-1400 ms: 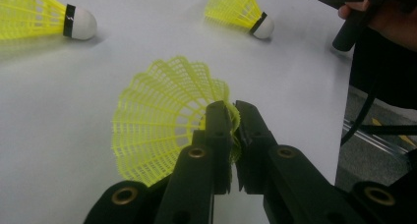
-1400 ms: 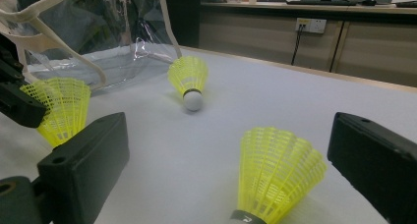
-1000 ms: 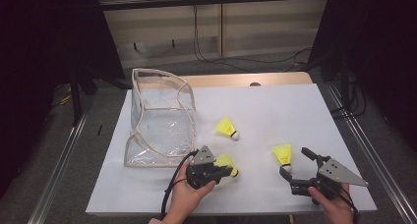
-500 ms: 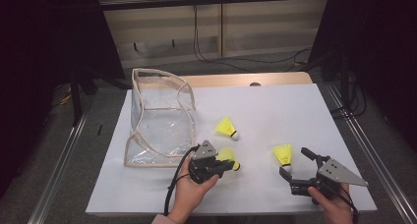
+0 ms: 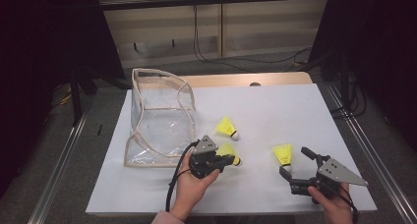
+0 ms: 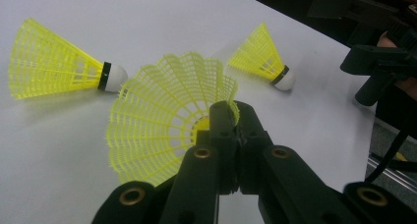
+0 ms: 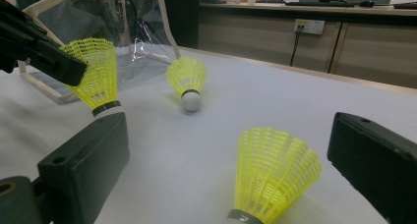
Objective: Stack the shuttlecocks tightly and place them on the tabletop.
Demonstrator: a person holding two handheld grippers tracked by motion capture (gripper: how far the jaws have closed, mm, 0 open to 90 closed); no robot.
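The jaws of the left gripper pinch the skirt rim of a yellow shuttlecock just beside the clear bag near the tabletop's front edge, while the right gripper gapes wide around another shuttlecock toward the front right corner.

The table is covered by a white sheet, with a strip of bare wood left showing along its far edge; metal rails are seen along both sides; a grey floor lies beyond, crossed by black cables; pale wooden wall panels close the back, a white socket being fixed there; dark curtains hang at either side.
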